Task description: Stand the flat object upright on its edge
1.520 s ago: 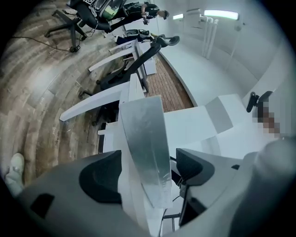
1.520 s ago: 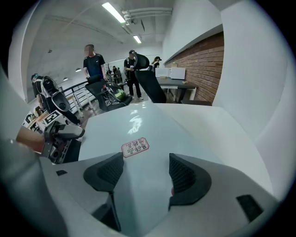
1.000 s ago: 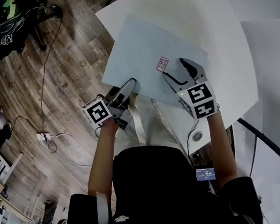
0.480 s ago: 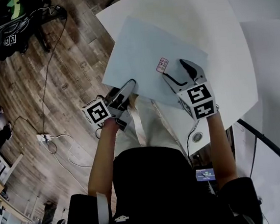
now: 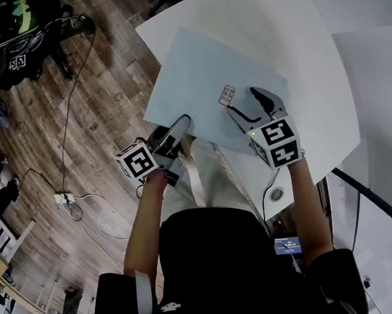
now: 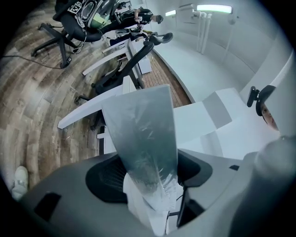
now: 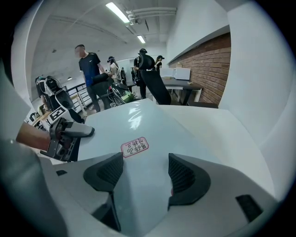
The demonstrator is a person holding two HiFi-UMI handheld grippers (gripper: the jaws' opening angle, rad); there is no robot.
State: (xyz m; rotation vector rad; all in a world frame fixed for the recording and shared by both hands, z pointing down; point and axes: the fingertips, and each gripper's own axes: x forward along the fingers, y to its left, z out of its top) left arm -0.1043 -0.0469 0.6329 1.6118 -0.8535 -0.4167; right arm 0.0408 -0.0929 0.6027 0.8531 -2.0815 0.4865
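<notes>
The flat object is a large pale blue-grey sheet (image 5: 208, 65) that lies flat on the white table (image 5: 308, 31), with a small pink sticker (image 5: 227, 94) near its front edge. My left gripper (image 5: 177, 125) is at the sheet's near left corner, which overhangs the table edge. In the left gripper view the sheet (image 6: 143, 125) runs between the jaws of the left gripper (image 6: 150, 172), which are closing but still stand wide. My right gripper (image 5: 244, 104) hovers open over the sheet just right of the sticker (image 7: 134, 146), nothing between the jaws of the right gripper (image 7: 145, 172).
A second white table (image 5: 382, 86) adjoins on the right. Wooden floor (image 5: 56, 132) with cables and a power strip lies to the left, with office chairs (image 6: 120, 69) nearby. Several people (image 7: 90, 69) stand at the back of the room.
Hardly anything differs. The head view has shifted slightly, and both grippers stay where they were at the sheet's near edge.
</notes>
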